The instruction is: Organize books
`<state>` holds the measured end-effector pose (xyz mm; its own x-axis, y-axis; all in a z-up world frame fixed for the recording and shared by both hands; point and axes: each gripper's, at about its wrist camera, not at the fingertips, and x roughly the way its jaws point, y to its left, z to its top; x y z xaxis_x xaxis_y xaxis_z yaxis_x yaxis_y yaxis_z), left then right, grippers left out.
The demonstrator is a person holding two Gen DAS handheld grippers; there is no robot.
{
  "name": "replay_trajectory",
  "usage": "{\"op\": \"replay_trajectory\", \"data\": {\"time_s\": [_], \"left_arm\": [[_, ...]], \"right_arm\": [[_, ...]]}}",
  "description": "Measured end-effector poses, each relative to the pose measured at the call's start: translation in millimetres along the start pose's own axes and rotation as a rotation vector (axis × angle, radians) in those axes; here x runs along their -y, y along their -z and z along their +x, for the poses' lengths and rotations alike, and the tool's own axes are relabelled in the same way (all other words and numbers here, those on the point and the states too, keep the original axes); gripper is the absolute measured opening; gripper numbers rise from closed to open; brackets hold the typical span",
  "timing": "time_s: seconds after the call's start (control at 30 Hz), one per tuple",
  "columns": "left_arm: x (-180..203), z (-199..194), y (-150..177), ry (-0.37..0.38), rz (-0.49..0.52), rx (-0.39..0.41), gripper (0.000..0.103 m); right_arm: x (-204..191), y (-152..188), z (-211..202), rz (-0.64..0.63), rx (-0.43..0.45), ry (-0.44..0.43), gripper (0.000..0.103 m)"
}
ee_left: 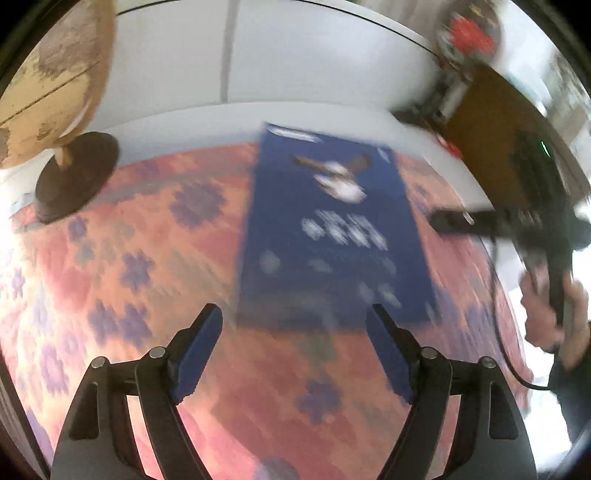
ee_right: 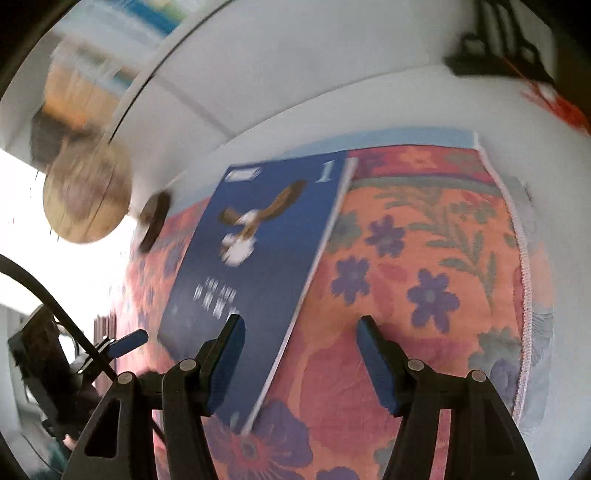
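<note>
A blue book (ee_left: pixel 332 221) with a bird picture on its cover lies flat on a floral orange and pink cloth (ee_left: pixel 147 277). My left gripper (ee_left: pixel 295 314) hovers open just over the book's near edge, with nothing held between its blue pads. In the right wrist view the book (ee_right: pixel 258 258) runs up the middle-left and its near right corner lies below my right gripper (ee_right: pixel 300 320). That gripper is open and holds nothing. A hand (ee_left: pixel 546 314) carries the right gripper at the book's right side. Both views are blurred.
A tan globe (ee_left: pixel 48 85) on a dark round base (ee_left: pixel 74 177) stands at the cloth's far left corner on the white table (ee_left: pixel 295 74). A brown object (ee_left: pixel 491 122) and something red (ee_left: pixel 469 33) sit at the far right. The cloth's (ee_right: pixel 406 258) white-stitched edge (ee_right: pixel 524 258) runs along the right.
</note>
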<state>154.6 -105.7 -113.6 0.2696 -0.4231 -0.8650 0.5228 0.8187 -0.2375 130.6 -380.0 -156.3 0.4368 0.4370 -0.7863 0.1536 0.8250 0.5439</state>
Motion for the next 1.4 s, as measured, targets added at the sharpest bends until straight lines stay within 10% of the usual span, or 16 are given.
{"op": "replay_trajectory", "data": {"time_s": [0.43, 0.83, 1.2, 1.4], "left_arm": [[34, 27, 11, 0.023, 0.060, -0.055, 0.082], [61, -35, 142, 0.068, -0.003, -0.114, 0.083], [58, -45, 159, -0.050, -0.062, -0.091, 0.083], [60, -36, 148, 0.002, -0.095, -0.044, 0.084]], "right_arm": [[-29, -3, 12, -0.058, 0.003, 0.025, 0.057], [-33, 131, -33, -0.095, -0.080, 0.021, 0.058], [-43, 199, -56, -0.135, -0.019, 0.211, 0.047], [-52, 203, -47, -0.122, -0.031, 0.128, 0.044]]}}
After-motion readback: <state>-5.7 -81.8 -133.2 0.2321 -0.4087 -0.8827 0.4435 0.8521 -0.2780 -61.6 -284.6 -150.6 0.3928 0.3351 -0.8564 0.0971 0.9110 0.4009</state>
